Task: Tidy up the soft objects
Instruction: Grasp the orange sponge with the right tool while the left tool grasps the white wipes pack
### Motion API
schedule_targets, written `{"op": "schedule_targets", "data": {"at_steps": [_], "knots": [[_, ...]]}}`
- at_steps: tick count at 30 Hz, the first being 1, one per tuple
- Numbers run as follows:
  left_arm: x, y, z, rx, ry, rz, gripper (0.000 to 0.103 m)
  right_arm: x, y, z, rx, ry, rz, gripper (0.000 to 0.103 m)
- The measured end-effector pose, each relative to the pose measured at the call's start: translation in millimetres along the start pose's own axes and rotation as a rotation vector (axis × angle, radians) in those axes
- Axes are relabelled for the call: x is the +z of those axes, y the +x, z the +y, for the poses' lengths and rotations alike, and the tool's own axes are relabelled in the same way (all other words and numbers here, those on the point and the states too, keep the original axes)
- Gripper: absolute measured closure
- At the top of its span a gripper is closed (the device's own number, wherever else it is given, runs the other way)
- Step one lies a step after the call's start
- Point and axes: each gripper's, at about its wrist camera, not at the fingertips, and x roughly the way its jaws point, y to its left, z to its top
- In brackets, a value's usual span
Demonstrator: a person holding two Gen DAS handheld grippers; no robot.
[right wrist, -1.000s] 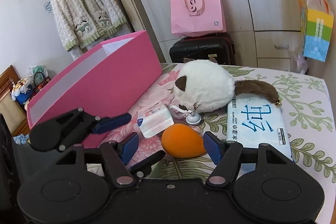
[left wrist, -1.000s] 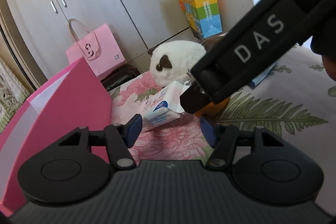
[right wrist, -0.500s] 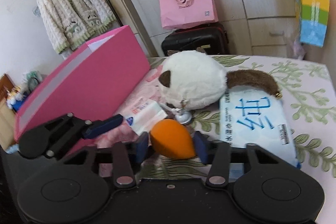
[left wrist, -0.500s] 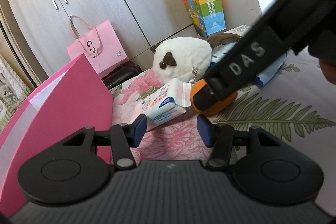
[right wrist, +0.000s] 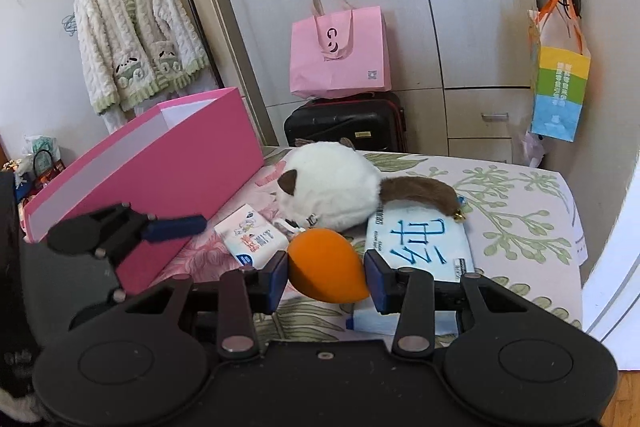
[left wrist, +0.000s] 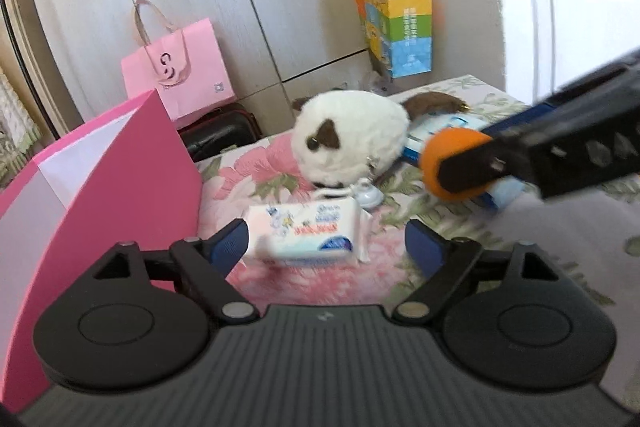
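My right gripper (right wrist: 327, 277) is shut on an orange egg-shaped sponge (right wrist: 320, 263) and holds it just above the floral bedspread (right wrist: 516, 227). In the left wrist view the sponge (left wrist: 450, 147) hangs at the right in that gripper's black fingers. My left gripper (left wrist: 326, 247) points at a small white wipes pack (left wrist: 304, 233). Its jaws are opening, with the pack between the blue pads; the right pad stands apart from it. A white and brown plush toy (right wrist: 332, 187) lies behind, beside a large wipes pack (right wrist: 420, 243).
An open pink box (right wrist: 160, 163) stands along the bed's left side, close to my left gripper. Past the bed's far edge are a black suitcase (right wrist: 344, 125), a pink paper bag (right wrist: 340, 55), a hanging colourful bag (right wrist: 560, 95) and wardrobe doors. A fluffy cardigan (right wrist: 136, 35) hangs at the left.
My right gripper closed on the orange sponge and lifted it off the bed. My left gripper's jaws went from narrow to wide around the small wipes pack.
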Motion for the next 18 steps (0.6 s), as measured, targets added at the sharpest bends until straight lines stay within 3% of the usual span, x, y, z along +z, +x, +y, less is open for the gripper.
{"op": "schedule_targets", "data": {"at_steps": [7,10,13,18], "knots": [[12,24,9,0.028,-0.038,0.053,0.01,-7,-8,-8,0.003,0.013,-0.018,0.056],[14,37,14,-0.017,-0.079,0.109,0.008,-8,-9,-12,0.009,0.018,-0.018,0.056],[9,40,22,-0.052,-0.142,0.11,0.001,-8,-9,-15,0.013,0.024,-0.021,0.056],[5,42,14,-0.031,-0.094,0.103,0.0,-11,-8,-19,0.021,0.028,-0.026,0.056]]}}
